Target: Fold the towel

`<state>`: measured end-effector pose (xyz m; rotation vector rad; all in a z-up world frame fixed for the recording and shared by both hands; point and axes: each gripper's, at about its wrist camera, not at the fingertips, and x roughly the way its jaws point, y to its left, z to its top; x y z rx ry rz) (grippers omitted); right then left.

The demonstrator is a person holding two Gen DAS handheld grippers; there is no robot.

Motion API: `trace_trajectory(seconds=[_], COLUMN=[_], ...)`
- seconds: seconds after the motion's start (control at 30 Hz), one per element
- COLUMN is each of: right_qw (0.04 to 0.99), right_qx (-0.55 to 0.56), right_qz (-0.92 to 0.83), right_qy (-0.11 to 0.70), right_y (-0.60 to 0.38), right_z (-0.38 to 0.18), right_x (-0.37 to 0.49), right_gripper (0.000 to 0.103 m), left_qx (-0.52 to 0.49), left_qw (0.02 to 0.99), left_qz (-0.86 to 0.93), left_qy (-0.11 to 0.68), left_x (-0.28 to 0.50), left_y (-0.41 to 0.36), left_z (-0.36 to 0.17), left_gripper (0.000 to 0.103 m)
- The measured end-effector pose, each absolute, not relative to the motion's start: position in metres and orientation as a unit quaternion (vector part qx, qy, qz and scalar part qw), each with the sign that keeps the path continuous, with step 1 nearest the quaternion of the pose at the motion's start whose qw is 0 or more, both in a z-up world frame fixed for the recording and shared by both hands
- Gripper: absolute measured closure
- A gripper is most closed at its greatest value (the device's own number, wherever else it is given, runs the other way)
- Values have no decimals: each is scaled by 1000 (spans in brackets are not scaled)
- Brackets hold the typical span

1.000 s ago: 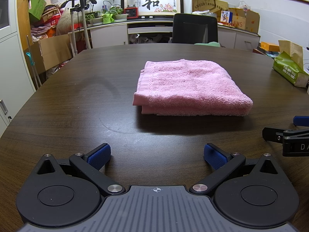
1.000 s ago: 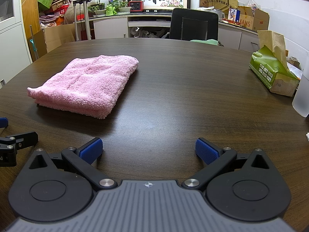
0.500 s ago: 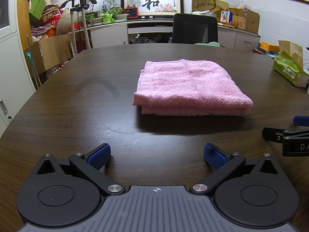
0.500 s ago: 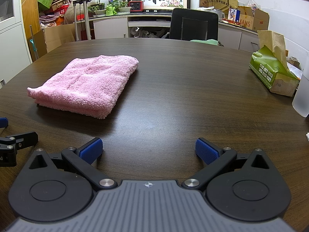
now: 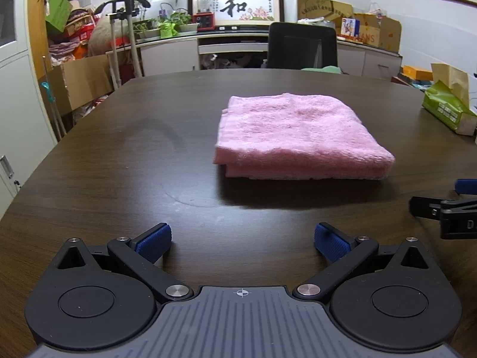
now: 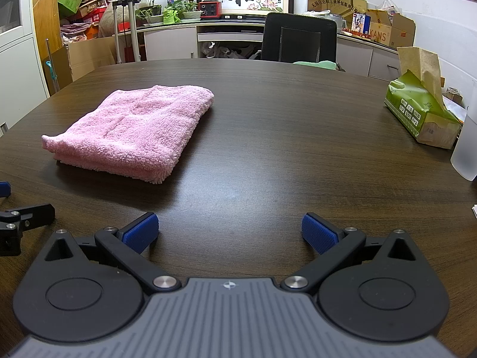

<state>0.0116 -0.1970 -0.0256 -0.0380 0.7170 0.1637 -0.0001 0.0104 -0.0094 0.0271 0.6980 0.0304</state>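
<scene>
Already folded, pink towel [image 5: 298, 137] lies on dark table [image 5: 119, 164].

Both views sit low over the dark wood-grain surface [image 5: 125, 161], each looking forward along its own tool. The left wrist view faces the far wall from the left tool [image 5: 242, 240], with the folded pink terry towel [image 5: 295, 137] near, at about 1 o'clock. The right wrist view faces the same way from the right tool [image 6: 229, 232], with that towel [image 6: 134, 131] at about 11 o'clock, a little further off. Both share the towel, the black office chair [image 5: 301, 49] at 12 o'clock and the green tissue pack [image 6: 420, 113] at 2 o'clock. Each catches the other tool at its frame edge: at 3 o'clock in the left view, at 9 o'clock in the right.
</scene>
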Motion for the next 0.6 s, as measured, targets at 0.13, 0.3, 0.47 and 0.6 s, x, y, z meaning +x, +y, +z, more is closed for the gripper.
trace_trajectory(seconds=[0.13, 0.3, 0.47, 0.6], right_qw=[933, 933, 933, 933], right_qx=[-19, -19, -19, -19], right_qz=[80, 80, 80, 80], right_qy=[350, 350, 350, 350], right_y=[-197, -197, -197, -197], right_z=[-26, -26, -26, -26], right_x=[12, 12, 12, 12], right_gripper=[0, 0, 0, 0], left_qx=[13, 23, 33, 16], left_qw=[944, 948, 945, 941], left_qz=[47, 96, 139, 159], left_qy=[327, 304, 293, 297], left_x=[2, 6, 12, 16], left_y=[26, 54, 89, 111], left_z=[-6, -2, 1, 3], left_gripper=[0, 0, 0, 0])
